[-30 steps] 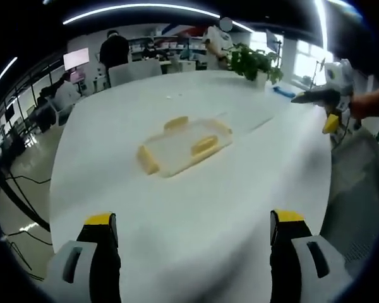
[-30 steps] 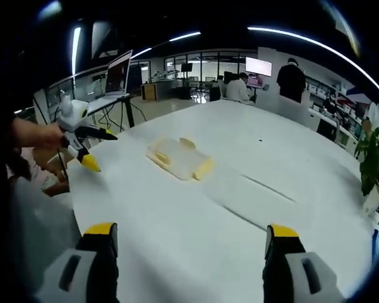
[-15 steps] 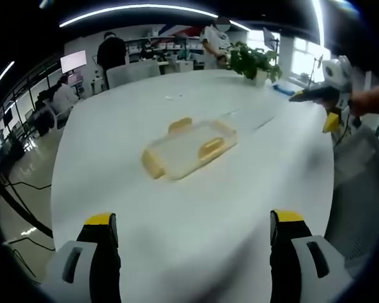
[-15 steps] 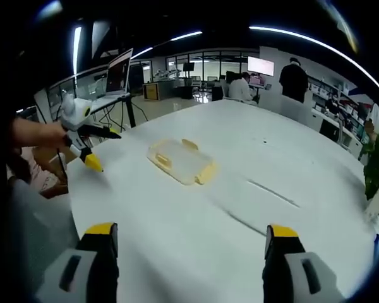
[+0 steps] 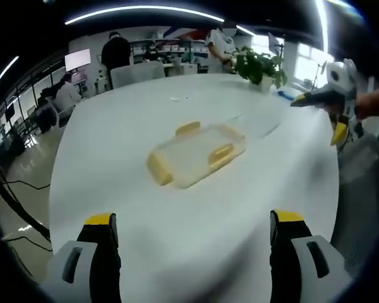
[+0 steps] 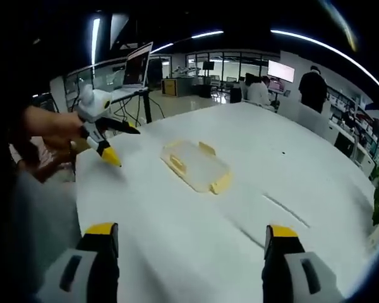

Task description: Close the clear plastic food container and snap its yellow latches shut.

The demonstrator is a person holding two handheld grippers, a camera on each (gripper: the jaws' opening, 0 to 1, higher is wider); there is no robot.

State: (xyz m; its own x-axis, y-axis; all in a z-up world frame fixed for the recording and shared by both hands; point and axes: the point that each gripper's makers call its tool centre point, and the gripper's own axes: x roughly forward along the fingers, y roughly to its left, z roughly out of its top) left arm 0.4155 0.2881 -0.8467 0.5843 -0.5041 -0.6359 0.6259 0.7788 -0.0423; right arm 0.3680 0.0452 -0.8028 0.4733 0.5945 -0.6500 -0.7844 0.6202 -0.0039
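Well back from the work, the left gripper (image 5: 192, 230) hangs over the near part of the white table (image 5: 114, 139) with its yellow-tipped jaws spread wide and nothing between them; the right gripper (image 6: 184, 240) is posed the same way, jaws wide apart and empty. Between the two, the clear plastic food container (image 5: 198, 153) lies flat on the tabletop with its lid on, yellow latches (image 5: 220, 154) showing along its sides, well apart from both grippers. Off to the right in the left gripper view sits a potted plant (image 5: 260, 65) at the table's far edge. Over in the right gripper view, an open laptop (image 6: 138, 65) stands on a stand beyond the table. No writing is legible anywhere.
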